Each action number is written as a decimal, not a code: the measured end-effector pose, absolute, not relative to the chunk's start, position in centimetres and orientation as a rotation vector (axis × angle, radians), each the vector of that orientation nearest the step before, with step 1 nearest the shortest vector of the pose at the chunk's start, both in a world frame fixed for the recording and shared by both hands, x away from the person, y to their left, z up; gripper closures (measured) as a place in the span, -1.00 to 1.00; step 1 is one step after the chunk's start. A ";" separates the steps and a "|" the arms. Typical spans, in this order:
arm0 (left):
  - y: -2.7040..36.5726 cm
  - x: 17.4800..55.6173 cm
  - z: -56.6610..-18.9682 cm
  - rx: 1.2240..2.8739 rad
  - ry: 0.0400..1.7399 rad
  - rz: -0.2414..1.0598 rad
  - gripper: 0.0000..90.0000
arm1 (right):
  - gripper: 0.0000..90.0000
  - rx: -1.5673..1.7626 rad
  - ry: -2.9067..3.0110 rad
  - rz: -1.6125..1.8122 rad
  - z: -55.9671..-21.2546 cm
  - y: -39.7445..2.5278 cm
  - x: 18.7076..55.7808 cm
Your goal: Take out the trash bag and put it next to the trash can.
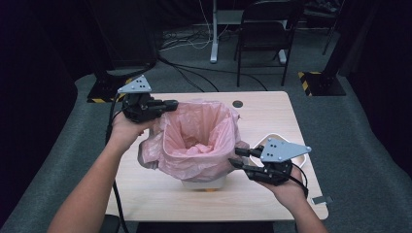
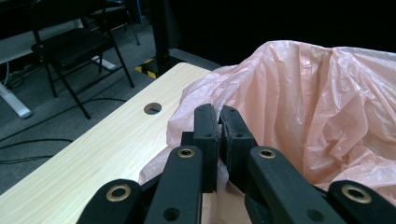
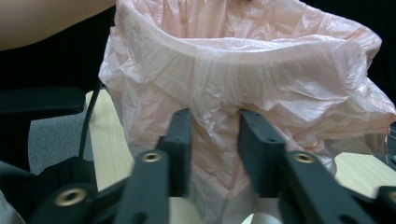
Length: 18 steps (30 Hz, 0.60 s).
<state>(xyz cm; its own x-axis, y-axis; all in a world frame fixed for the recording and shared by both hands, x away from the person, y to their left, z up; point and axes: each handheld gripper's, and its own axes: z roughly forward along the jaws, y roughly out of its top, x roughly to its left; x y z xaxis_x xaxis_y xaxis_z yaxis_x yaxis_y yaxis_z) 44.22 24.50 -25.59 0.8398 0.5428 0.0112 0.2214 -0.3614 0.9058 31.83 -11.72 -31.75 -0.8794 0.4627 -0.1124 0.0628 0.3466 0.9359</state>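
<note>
black jaws of my left gripper (image 2: 217,122) rise nearest the lens in the left gripper view, pressed together, with the pink bag (image 2: 299,107) just past their tips; whether a fold of its film is caught between them i cannot tell. from the high view, the left gripper (image 1: 167,107) sits at the bag's far-left rim. my right gripper (image 3: 215,140) stands spread, its jaws flanking the draped skirt of the bag (image 3: 243,79) without closing on it; in the high view it (image 1: 237,156) meets the bag's near-right side.

the pink bag (image 1: 194,136) lines a small white bin (image 1: 204,183) at the middle of the wooden table (image 1: 272,116). its mouth is open and its rim is folded outward over the bin's top edge, so i judge the lining largely done. the skirt hangs loose and bunched, most of all on the left side, and the bag's bottom is crumpled inside.

what remains, as i read it: draw the overhang down evenly and snug the film around the rim, then let go. a white dish (image 1: 265,141) lies partly behind my right gripper.
</note>
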 end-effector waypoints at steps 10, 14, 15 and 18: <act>24.2 44.2 -25.6 1.943 0.560 0.364 0.92 | 0.97 0.400 2.238 1.531 -31.6 -12.0 31.5; 24.1 44.2 -25.5 1.942 0.559 0.356 0.92 | 0.99 0.384 2.238 1.527 -31.5 -12.0 31.4; 24.1 44.2 -25.4 1.943 0.556 0.357 0.92 | 0.99 0.383 2.238 1.528 -31.4 -12.0 31.4; 24.1 44.1 -25.2 1.940 0.551 0.355 0.92 | 0.99 0.379 2.233 1.531 -31.2 -12.1 31.4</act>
<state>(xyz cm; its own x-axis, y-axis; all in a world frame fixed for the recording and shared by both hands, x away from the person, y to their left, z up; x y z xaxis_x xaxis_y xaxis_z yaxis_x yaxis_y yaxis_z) 44.14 24.08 -25.25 0.8504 0.5262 0.0001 0.2182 -0.3529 0.9098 31.43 -12.14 -31.18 -0.8812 0.4393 -0.1746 -0.0045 0.3616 0.9323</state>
